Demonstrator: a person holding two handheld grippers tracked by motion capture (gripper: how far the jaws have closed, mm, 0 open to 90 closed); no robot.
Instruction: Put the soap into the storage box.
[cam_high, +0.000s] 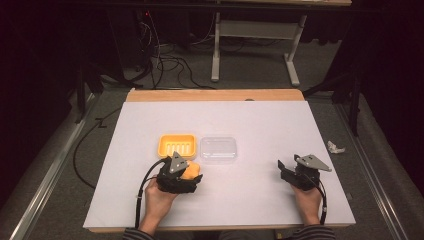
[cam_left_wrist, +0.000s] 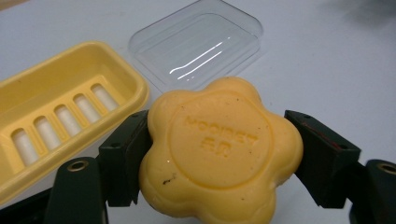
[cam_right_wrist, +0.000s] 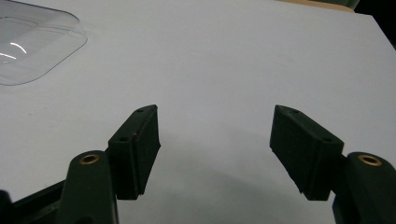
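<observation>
A flower-shaped orange soap bar (cam_left_wrist: 219, 149) with embossed lettering is clamped between the two black jaws of my left gripper (cam_left_wrist: 217, 156), held just above the white table. From above, the soap (cam_high: 191, 170) sits at the tip of the left gripper (cam_high: 192, 176), just in front of the yellow slotted soap dish (cam_high: 176, 145). The dish (cam_left_wrist: 60, 116) lies close on the left in the left gripper view. A clear plastic lid (cam_high: 218, 149) rests beside the dish on its right. My right gripper (cam_high: 287, 170) stands open over bare table, nothing between its jaws (cam_right_wrist: 215, 149).
The white tabletop (cam_high: 260, 125) has a wooden strip (cam_high: 215, 95) along its far edge. A corner of the clear lid (cam_right_wrist: 32, 42) reaches into the right gripper view at the upper left. A crumpled white scrap (cam_high: 335, 147) lies on the floor off the table's right side.
</observation>
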